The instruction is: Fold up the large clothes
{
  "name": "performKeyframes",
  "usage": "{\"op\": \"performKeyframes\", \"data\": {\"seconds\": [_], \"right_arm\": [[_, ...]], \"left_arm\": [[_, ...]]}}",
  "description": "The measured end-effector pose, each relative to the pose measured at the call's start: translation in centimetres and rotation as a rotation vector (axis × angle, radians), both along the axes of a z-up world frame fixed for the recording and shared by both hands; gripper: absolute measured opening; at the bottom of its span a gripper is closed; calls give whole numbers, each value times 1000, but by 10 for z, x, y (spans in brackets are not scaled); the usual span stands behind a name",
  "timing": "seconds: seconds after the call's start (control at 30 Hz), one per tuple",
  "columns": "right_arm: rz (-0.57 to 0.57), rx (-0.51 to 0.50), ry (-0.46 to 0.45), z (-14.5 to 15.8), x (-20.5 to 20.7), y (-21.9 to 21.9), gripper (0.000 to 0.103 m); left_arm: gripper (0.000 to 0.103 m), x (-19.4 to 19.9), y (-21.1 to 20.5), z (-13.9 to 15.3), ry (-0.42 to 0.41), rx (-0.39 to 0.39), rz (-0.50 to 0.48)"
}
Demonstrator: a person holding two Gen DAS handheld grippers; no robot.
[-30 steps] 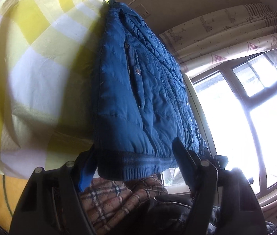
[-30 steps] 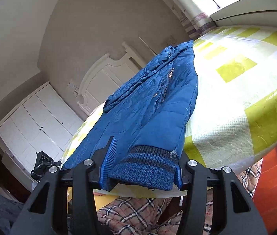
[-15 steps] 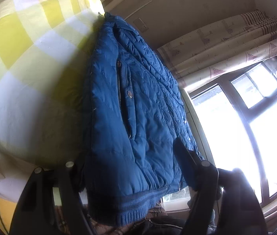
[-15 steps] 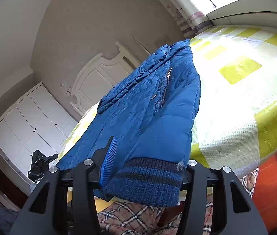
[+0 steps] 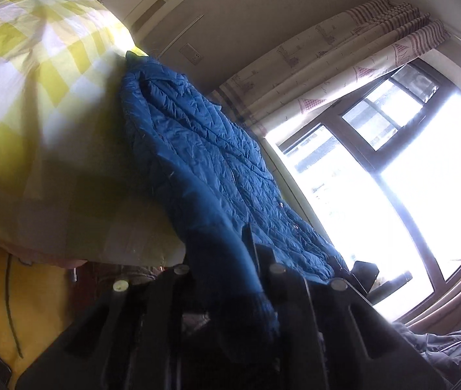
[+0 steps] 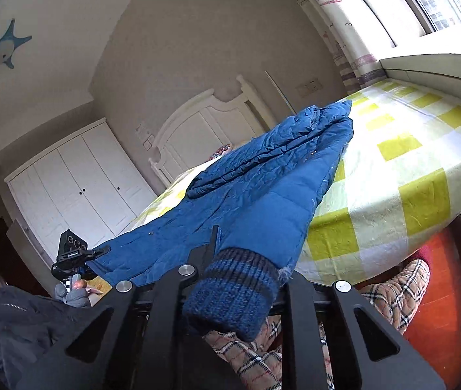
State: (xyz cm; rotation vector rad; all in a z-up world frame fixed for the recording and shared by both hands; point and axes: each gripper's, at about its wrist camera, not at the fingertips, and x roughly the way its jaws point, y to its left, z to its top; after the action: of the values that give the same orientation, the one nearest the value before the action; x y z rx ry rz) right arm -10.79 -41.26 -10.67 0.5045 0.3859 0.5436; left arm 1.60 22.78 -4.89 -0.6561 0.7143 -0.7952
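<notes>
A: Where's the quilted blue padded jacket (image 6: 263, 178)?

B: Spread on the yellow-and-white checked bedspread (image 6: 425, 149) beyond both tools. The right gripper (image 6: 243, 279) is clamped on its ribbed knit cuff (image 6: 237, 289); the left gripper (image 5: 227, 276) is pinched on the hem edge (image 5: 230, 260).

A: Best way to fold?

B: I'd keep both grips firm, lift evenly, and carry cuff and hem away from the fingers together.

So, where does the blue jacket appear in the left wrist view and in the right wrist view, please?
Left wrist view: the blue jacket runs from upper centre down to the left gripper, which grips its hem.
Right wrist view: it lies across the centre; its knit cuff sits in the right gripper.
Shared landmark: the yellow checked bedspread under the jacket.
</notes>
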Motion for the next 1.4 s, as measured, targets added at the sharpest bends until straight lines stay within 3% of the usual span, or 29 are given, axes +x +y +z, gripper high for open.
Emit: {"op": "performKeyframes", "data": {"seconds": [0.13, 0.27, 0.4, 0.47, 0.57, 0.67, 0.7, 0.73, 0.77, 0.87, 0.93, 1.03, 1.17, 1.27, 1.4], "right_arm": [[80, -49, -102, 25, -46, 17, 17], [118, -85, -237, 68, -57, 27, 17], [72, -64, -313, 121, -23, 24, 17], [39, -16, -306, 145, 14, 19, 17], [-51, 8, -233, 174, 94, 16, 17], [-137, 61, -47, 168, 190, 7, 17], [-174, 78, 31, 157, 221, 2, 17], [-208, 82, 112, 143, 248, -2, 18], [-226, 101, 204, 123, 275, -8, 25], [-257, 259, 455, 55, 321, -28, 62], [-230, 358, 442, 33, 323, -37, 67], [-206, 324, 348, 37, 313, -47, 76], [-259, 49, 298, 61, 321, -54, 76], [-249, -137, 355, 63, 346, -52, 76], [-222, -180, 434, 40, 368, -54, 76]], "left_arm": [[15, -46, 18, 15, -84, -120, -19], [15, -54, 28, 48, -194, -218, -44], [19, -13, 28, 99, -270, -284, -45], [22, 29, 23, 116, -243, -333, -30], [25, 112, 2, 129, -142, -357, 20], [34, 197, -20, 113, 6, -332, 99], [52, 223, -27, 102, 51, -326, 118], [75, 248, -30, 88, 103, -297, 167], [83, 267, -30, 70, 168, -265, 244], [86, 306, -16, 9, 368, -289, 336], [86, 310, 0, -16, 422, -318, 361], [86, 307, 21, -19, 372, -182, 417], [86, 317, 23, -2, 301, 31, 387], [87, 331, -5, 10, 265, 209, 285], [88, 353, -27, 16, 239, 297, 224]]}}
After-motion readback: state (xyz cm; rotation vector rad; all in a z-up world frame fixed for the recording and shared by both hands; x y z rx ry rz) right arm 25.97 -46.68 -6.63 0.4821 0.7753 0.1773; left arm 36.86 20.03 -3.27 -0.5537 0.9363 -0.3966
